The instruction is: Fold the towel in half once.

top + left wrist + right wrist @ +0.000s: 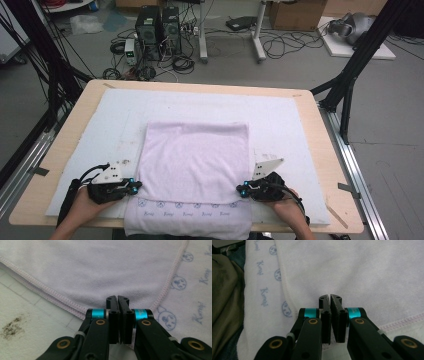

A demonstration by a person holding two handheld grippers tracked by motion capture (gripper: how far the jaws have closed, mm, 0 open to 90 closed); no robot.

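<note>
The lilac towel lies folded on the white mat of the table, its near end draping off the edge. The left gripper and right gripper rest clenched on its side hems (nothing visibly pinched between the jaws), probably placed to seize both sides evenly for another fold.

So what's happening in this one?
A person is working on a lilac towel spread on a white mat over a wooden table, its near end hanging over the table edge. The left gripper sits at the towel's left edge and the right gripper at its right edge. Both are shut; whether either pinches cloth is unclear.
</note>
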